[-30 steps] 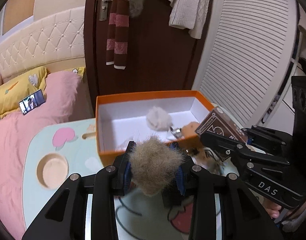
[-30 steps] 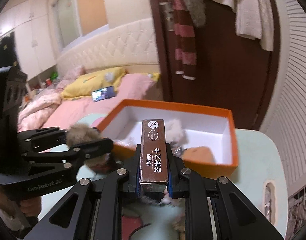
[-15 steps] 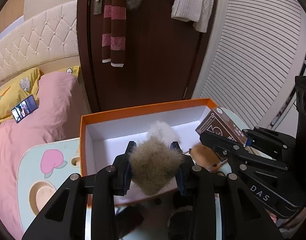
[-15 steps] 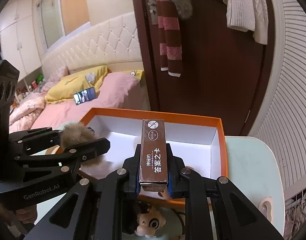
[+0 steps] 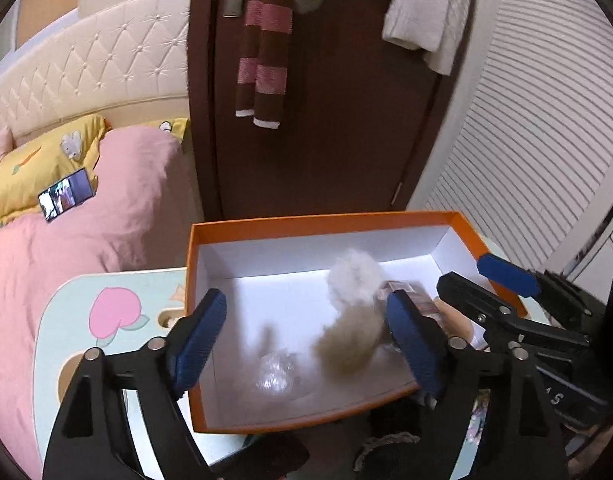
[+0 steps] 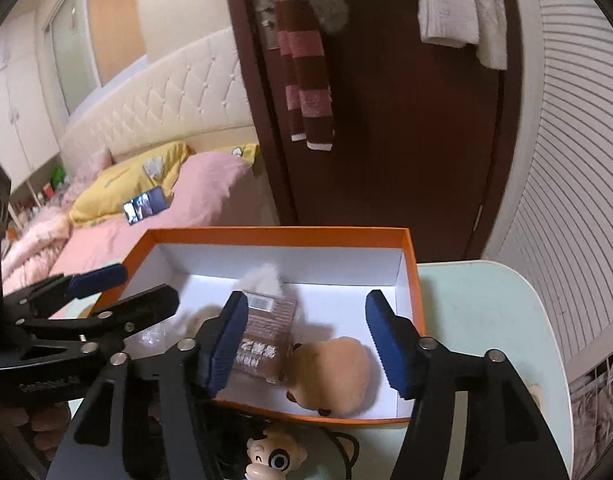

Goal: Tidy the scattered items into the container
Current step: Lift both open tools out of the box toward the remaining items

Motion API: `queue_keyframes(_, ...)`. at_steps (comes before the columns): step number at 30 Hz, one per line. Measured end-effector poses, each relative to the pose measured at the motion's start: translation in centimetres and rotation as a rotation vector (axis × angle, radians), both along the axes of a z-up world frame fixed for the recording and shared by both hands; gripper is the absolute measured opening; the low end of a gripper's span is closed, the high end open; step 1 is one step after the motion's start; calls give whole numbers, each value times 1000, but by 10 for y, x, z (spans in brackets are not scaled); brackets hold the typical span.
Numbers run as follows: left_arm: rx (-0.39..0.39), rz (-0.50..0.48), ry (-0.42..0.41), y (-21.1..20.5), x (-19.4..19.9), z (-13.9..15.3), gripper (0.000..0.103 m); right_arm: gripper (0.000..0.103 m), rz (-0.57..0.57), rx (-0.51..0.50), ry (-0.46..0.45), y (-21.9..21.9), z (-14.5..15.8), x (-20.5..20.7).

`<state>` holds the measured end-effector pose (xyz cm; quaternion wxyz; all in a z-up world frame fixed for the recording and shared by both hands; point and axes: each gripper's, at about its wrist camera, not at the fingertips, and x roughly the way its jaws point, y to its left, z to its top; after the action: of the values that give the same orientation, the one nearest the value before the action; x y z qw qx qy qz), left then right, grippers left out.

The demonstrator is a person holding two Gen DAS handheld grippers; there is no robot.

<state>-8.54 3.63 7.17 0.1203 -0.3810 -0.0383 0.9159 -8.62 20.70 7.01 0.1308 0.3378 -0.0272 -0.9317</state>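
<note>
An orange box [image 5: 266, 226] with a white inside stands on the small table; it also shows in the right wrist view [image 6: 274, 236]. My left gripper [image 5: 306, 332] is open above it. A tan fur ball [image 5: 350, 340], blurred, lies in the box next to a white fur ball [image 5: 352, 280] and a clear wrapper [image 5: 276, 374]. My right gripper [image 6: 306, 336] is open over the box. The brown card box [image 6: 266, 332] lies inside, beside a tan plush toy [image 6: 330, 372].
The pale green table [image 6: 478, 320] has cartoon prints and cut-outs. A cartoon figure toy [image 6: 276, 456] lies on it in front of the box. A pink bed [image 5: 66, 248] with a phone [image 5: 65, 195] is to the left. A dark door [image 5: 334, 120] stands behind.
Both grippers have opened. The tan fur ball left my left gripper and the brown card box left my right gripper; both now lie in the orange box.
</note>
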Motion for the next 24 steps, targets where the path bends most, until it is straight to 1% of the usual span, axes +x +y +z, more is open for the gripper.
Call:
queue_keyframes(5, 4, 4, 11, 0, 4, 5, 82, 62, 7, 29, 21, -2, 6, 4)
queue_keyframes(9, 18, -5, 40, -1, 14, 13, 82, 62, 13, 26, 32, -2, 11, 11)
queue_keyframes(13, 12, 3, 62, -7, 27, 22, 82, 63, 18, 25, 45, -2, 17, 21)
queue_keyframes(16, 19, 13, 66, -15, 40, 25, 82, 65, 15, 26, 58, -2, 21, 29)
queue_keyframes(18, 17, 28, 69, -21, 50, 25, 82, 69, 14, 24, 65, -2, 23, 36)
queue_keyframes(23, 9, 40, 53, -28, 84, 18, 82, 70, 24, 39, 74, -6, 26, 55)
queue_keyframes(24, 6, 37, 48, -28, 91, 16, 82, 74, 22, 42, 77, -7, 26, 60)
